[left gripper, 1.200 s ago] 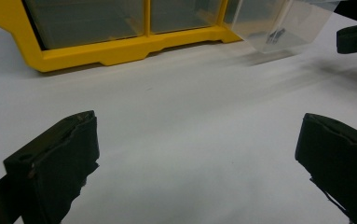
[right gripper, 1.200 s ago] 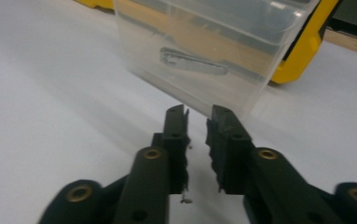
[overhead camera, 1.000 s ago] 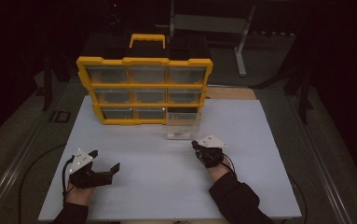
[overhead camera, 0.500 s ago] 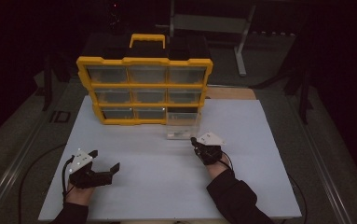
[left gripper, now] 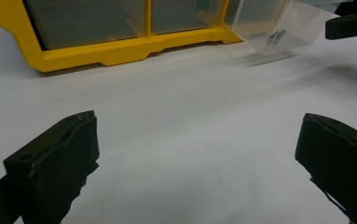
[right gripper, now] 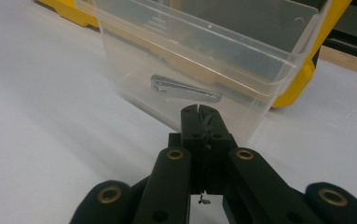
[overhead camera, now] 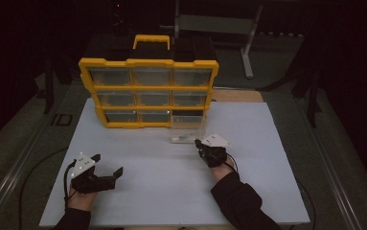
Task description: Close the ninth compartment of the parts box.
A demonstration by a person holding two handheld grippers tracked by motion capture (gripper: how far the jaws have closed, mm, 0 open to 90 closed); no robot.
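Note:
A clear plastic drawer (overhead camera: 188,129) stands on the white table in front of the yellow drawer organizer (overhead camera: 147,91), pulled out of its bottom right slot. A flat metal piece (right gripper: 185,89) lies inside the drawer (right gripper: 204,51). My right gripper (overhead camera: 198,143) is shut, with its tips (right gripper: 199,112) right at the drawer's front wall and nothing visible between them. My left gripper (overhead camera: 108,164) rests open near the table's front left, its jaws (left gripper: 197,126) wide apart over bare table. The drawer (left gripper: 278,28) and the right gripper (left gripper: 348,25) also appear far off in the left gripper view.
The organizer (left gripper: 111,53) has three rows of clear-fronted drawers and a yellow handle on top. The white table top (overhead camera: 171,187) stretches between the two hands. A metal stand (overhead camera: 248,38) stands behind the table in the dark.
My right gripper has edged a little forward, towards the clear drawer. The left gripper has stayed where it was.

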